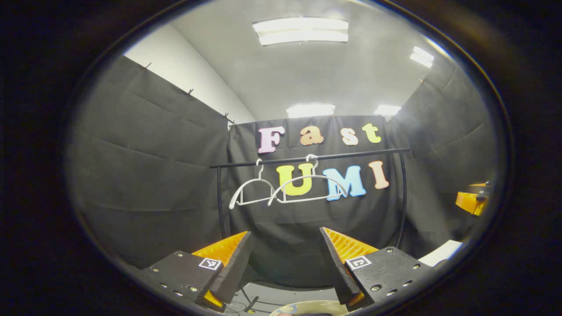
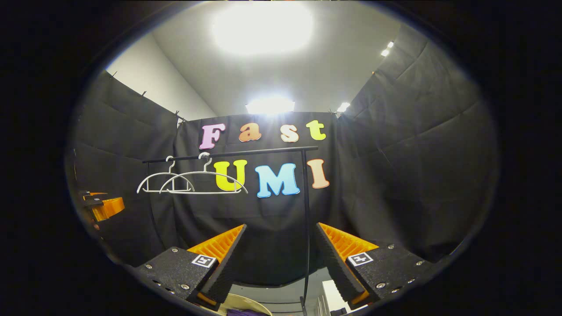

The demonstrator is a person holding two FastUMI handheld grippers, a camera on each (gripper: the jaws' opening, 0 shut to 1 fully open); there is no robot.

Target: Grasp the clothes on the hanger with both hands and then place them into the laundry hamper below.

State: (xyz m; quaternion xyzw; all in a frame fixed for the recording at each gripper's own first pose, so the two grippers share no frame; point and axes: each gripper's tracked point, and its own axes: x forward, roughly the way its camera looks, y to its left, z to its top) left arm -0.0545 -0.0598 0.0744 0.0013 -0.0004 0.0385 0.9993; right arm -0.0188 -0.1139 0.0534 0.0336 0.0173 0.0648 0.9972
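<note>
Two white hangers (image 1: 290, 188) hang bare on a black rail (image 1: 351, 155) in front of the back wall. In the right gripper view the same hangers (image 2: 193, 182) sit left of centre on the rail (image 2: 246, 152). The hamper's pale rim (image 1: 307, 307) shows just below my left gripper (image 1: 284, 232), which is open and holds nothing. A bit of purple cloth (image 2: 243, 312) lies inside the hamper's rim (image 2: 250, 303) beneath my right gripper (image 2: 280, 226), also open and holding nothing. Each gripper appears at the edge of the other's view: the right one (image 1: 472, 199) and the left one (image 2: 103, 206).
The rack's black uprights (image 2: 306, 228) run down to the floor on both sides (image 1: 219, 202). A white box (image 2: 333, 298) stands by the rack's right foot, and a white flat thing (image 1: 441, 252) lies at the lower right. Black cloth walls close in on three sides.
</note>
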